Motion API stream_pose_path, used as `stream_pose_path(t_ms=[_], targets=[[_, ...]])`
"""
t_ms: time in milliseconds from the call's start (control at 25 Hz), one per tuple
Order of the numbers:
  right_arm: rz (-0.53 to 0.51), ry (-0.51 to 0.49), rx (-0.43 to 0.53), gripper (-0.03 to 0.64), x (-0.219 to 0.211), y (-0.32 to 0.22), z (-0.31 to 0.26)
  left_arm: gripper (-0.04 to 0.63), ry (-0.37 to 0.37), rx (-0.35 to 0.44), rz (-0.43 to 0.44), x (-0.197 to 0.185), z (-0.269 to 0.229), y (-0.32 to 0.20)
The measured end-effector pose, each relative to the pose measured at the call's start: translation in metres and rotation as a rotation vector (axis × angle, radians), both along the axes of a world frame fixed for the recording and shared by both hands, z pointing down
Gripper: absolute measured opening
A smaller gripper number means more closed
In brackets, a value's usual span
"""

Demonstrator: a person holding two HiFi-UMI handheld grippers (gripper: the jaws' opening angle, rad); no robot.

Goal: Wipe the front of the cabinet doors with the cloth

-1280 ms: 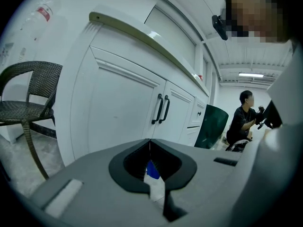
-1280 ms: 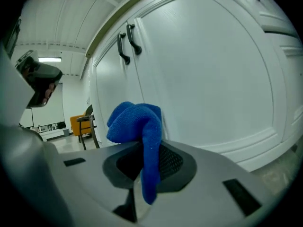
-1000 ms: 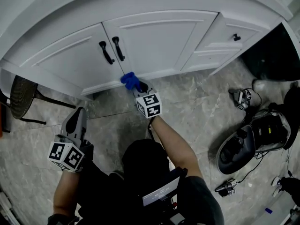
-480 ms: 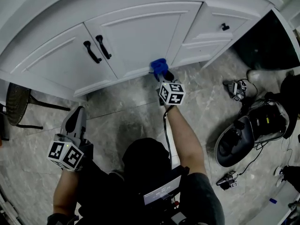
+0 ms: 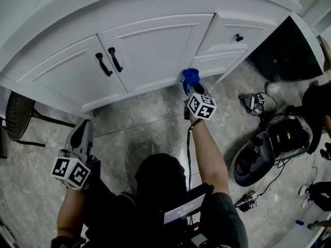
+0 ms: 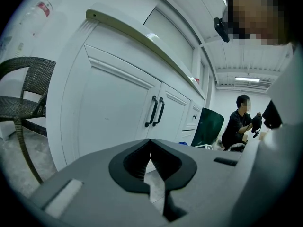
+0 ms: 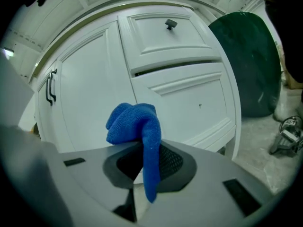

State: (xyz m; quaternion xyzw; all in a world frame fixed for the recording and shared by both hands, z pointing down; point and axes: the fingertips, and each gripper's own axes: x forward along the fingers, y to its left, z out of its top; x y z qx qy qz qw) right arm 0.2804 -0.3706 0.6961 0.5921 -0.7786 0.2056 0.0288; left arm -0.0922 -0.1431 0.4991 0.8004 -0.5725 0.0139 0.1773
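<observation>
The blue cloth (image 5: pixel 190 77) (image 7: pixel 134 123) is pinched in our right gripper (image 5: pixel 190 88) (image 7: pixel 143 151). Its jaws are clamped on a hanging fold while the rest bunches up above the tips. In the head view the cloth sits low on the white cabinet front, at the bottom right corner of the right-hand door (image 5: pixel 155 48), where that door meets the drawer stack. In the right gripper view the bunch stands in front of the seam between that door and the lower drawer panel (image 7: pixel 189 103). We cannot tell whether it presses on the wood or sits just off it.

Above that panel is a drawer with a small black knob (image 5: pixel 239 37) (image 7: pixel 171 24). The two doors carry black bar handles (image 5: pixel 109 62) (image 6: pixel 156 111) side by side at their meeting edge, and the left-hand door (image 5: pixel 59 68) is well away from the cloth.

Our left gripper (image 5: pixel 81 133) (image 6: pixel 150 148) is held low over the grey marbled floor (image 5: pixel 139 123), apart from the cabinet. Its jaws are together at the tips with nothing between them.

A dark wicker chair (image 5: pixel 18 117) (image 6: pixel 26 91) stands at the left end of the cabinet and a dark green panel (image 7: pixel 251 63) at the right end. The left gripper view shows a person in black (image 6: pixel 240 122) sitting in the background.
</observation>
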Motion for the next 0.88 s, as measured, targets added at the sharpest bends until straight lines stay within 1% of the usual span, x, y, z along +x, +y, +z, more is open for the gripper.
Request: stream_pose_path(t_ms=[80,240,440,520,640,720,880], targets=[[-0.039,-0.003,0.012,0.052,-0.011,0.008,-0.020,0.003,0.018,0.006,-0.009,-0.003,-0.004,0.001],[-0.160,-0.018,0.043,0.052,-0.048,0.036,-0.078,0.003,0.040,0.038,-0.016,-0.010,-0.014,0.002],[-0.313,-0.103,0.060,0.052,-0.101,0.085,-0.171,0.003,0.064,0.082,-0.020,-0.022,-0.031,0.006],[-0.371,-0.115,0.065,0.052,-0.124,0.104,-0.203,0.003,0.072,0.093,-0.035,-0.028,-0.037,0.008],[-0.434,-0.122,0.097,0.052,-0.160,0.128,-0.243,0.003,0.039,0.117,-0.052,-0.038,-0.051,0.011],[-0.466,-0.132,0.141,0.052,-0.186,0.142,-0.265,0.003,0.013,0.143,-0.065,-0.046,-0.063,0.011],[-0.512,-0.138,0.234,0.052,-0.230,0.172,-0.302,0.003,-0.014,0.196,-0.084,-0.056,-0.085,0.010]])
